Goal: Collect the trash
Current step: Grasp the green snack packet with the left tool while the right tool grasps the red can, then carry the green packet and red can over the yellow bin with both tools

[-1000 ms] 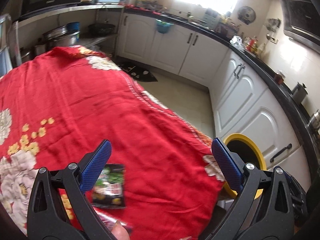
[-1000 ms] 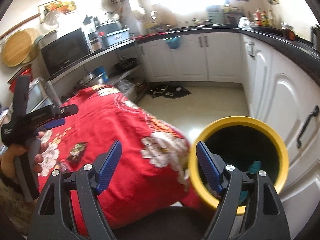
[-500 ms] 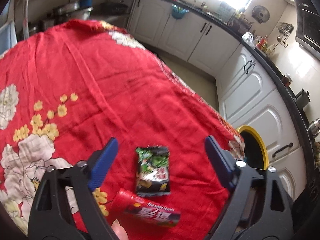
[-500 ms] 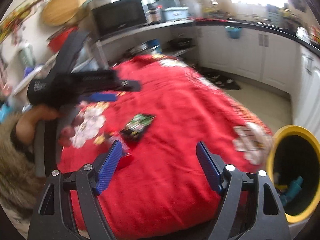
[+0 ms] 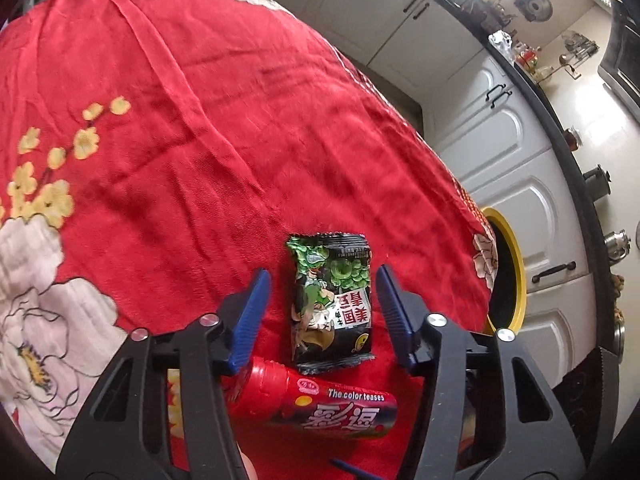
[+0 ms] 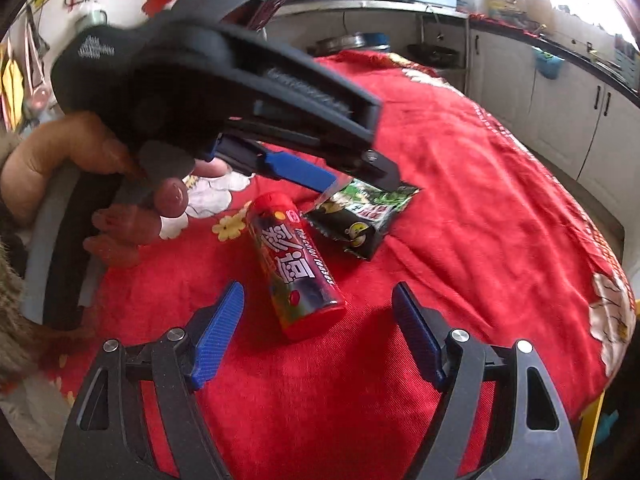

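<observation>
So two bits of trash are sitting on the red-clothed bench [image 5: 200, 128]: one snack packet [image 5: 332, 300] and one red tube [image 5: 316, 408], touching each other. Left gripper [image 5: 320, 312] is hovering spread wide around the packet, and right gripper [image 6: 318, 332] is gaping open near the tube's end. One yellow bin [image 5: 516, 272] is standing beside the bench, contents hidden.

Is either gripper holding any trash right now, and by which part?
Nothing held. Left gripper open, straddling the snack packet; right gripper open near the red tube.
</observation>
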Available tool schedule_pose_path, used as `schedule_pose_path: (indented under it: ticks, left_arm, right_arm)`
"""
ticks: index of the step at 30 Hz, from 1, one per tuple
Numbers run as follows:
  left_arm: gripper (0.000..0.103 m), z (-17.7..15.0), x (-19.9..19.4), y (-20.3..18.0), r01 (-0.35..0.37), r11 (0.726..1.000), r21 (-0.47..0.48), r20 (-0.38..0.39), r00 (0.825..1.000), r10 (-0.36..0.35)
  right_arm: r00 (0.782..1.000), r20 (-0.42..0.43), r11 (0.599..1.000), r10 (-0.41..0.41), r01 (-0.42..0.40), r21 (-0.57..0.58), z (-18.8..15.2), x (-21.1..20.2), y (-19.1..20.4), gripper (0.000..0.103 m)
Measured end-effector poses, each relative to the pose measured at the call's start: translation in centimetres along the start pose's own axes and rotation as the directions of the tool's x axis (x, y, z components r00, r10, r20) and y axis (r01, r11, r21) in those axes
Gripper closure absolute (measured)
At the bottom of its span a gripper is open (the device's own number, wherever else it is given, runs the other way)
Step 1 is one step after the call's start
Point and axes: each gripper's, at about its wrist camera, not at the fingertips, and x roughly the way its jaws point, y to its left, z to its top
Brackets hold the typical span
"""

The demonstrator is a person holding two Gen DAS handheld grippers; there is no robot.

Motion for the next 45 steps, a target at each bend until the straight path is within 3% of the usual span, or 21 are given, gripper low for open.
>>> schedule_pose_path:
  ticks: [5, 9, 12, 23, 31, 45]
  left_arm:
    - [0.072, 0.3, 1.1, -0.5, 0.003, 1.000, 0.012, -0.031, 1.000, -0.002]
    - [0.088, 0.6, 1.5, -0.2, -0.012, 1.000, 0.003, -0.032, 0.999, 0.012]
    - [0.092, 0.8, 1.6, -0.1, -0.010, 1.000, -0.006, -0.030, 0.999, 0.010]
    - [0.096, 0.8, 0.6, -1.4, -0.030, 0.999, 0.030, 0.031, 0.999, 0.029]
    - [0.096, 1.1, -0.8, -4.0, -0.034, 0.997, 0.069, 0.103, 0.994, 0.027]
    - [0.097, 0.5, 0.6, -10.2, -0.005, 0.986, 0.165, 0.109, 0.994, -0.013]
  right_arm:
    - [1.000, -0.010, 0.999, 0.005, -0.006, -0.031, 0.9, 1.5, 0.3, 0.037]
    - [1.000, -0.011, 0.999, 0.001, -0.001, -0.049, 1.3, 2.2, 0.5, 0.050]
    - [1.000, -0.006, 0.999, 0.011, -0.011, -0.037, 1.1, 2.0, 0.2, 0.058]
    - [1.000, 0.019, 0.999, 0.001, -0.002, 0.039, -2.2, -1.7, -2.1, 0.066]
    - [0.997, 0.029, 0.986, -0.077, 0.072, 0.152, -4.1, -4.3, -5.2, 0.068]
    - [0.971, 0.121, 0.927, -0.204, 0.152, 0.342, -6.4, -10.7, -11.8, 0.070]
